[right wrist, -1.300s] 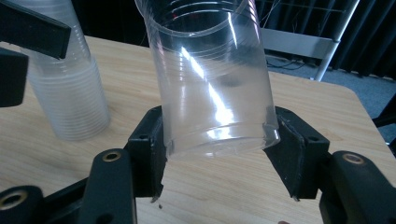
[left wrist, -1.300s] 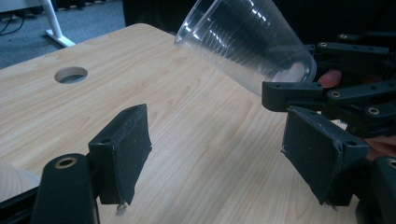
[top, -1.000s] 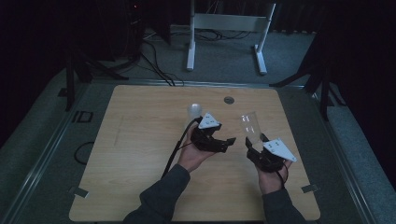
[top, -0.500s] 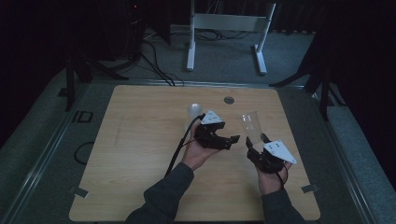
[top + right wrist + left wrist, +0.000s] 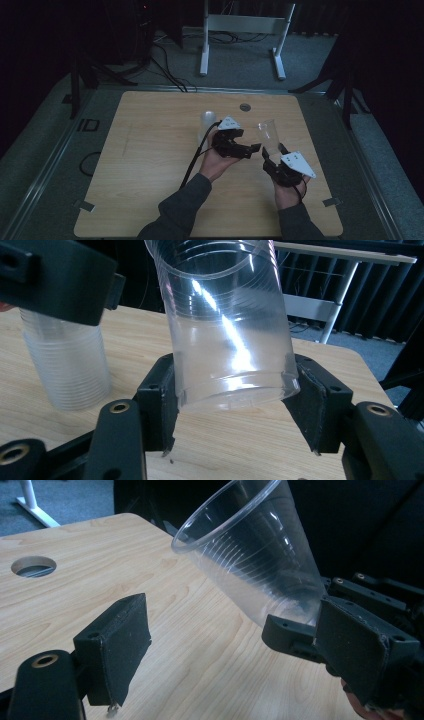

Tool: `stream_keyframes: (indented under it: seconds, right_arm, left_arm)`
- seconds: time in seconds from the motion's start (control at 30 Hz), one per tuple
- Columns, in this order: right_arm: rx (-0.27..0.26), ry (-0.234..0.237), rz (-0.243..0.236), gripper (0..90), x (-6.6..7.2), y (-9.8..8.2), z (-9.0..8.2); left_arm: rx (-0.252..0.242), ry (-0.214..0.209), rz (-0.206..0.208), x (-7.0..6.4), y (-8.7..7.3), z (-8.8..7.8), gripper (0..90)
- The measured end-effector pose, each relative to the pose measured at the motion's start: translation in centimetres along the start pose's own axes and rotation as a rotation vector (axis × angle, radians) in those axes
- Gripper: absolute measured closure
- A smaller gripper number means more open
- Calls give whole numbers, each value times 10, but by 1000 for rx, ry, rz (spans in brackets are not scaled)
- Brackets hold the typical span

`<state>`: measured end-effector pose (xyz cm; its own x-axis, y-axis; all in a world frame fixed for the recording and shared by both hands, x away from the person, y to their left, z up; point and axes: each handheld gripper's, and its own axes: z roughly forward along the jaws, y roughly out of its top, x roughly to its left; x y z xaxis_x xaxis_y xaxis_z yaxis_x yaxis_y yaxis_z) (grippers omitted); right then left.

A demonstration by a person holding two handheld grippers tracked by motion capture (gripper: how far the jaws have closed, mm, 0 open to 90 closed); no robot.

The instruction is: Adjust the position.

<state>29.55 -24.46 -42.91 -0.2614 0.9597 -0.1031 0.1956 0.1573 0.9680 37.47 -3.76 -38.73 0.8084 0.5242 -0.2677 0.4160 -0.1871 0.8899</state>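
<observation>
Clear plastic is the stuff of everything being handled on this pale wooden bench (image 5: 150, 165). Toward the left, a stack of clear cups (image 5: 207, 125) stands upright on the wood near the middle of the bench, with a round cable hole (image 5: 245, 107) in the board behind it. Just beside the stack, the left claw (image 5: 250, 149) hangs over the bench in the person's left hand, its black cable trailing back along the sleeve; its jaws have just been opening and now stand spread, with nothing pressed between the pads. In the left gripper view one pad (image 5: 117, 645) sits low at the left, apart from the single clear cup (image 5: 252, 560), which leans across the upper right. To the right, the right claw (image 5: 272, 155) pinches that single cup (image 5: 268, 136) by its base, jaws pressed on either side of the bottom ring, rim tipped up and toward the left claw. The cup is lifted clear of the wood, between the two claws.
</observation>
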Motion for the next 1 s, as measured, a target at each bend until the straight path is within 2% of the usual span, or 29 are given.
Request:
stream_keyframes:
  seconds: [0.5,0.8,1.0]
  right_arm:
    - [-23,-1,-6,418,4,1,-2]
    - [-31,3,-6,418,8,1,-4]
    - [-34,7,-8,418,10,0,-4]
  left_arm:
    - [-35,-55,-62,1,1,6,150]
    - [-51,-77,-85,1,2,8,152]
    - [-64,-110,-108,1,2,11,152]
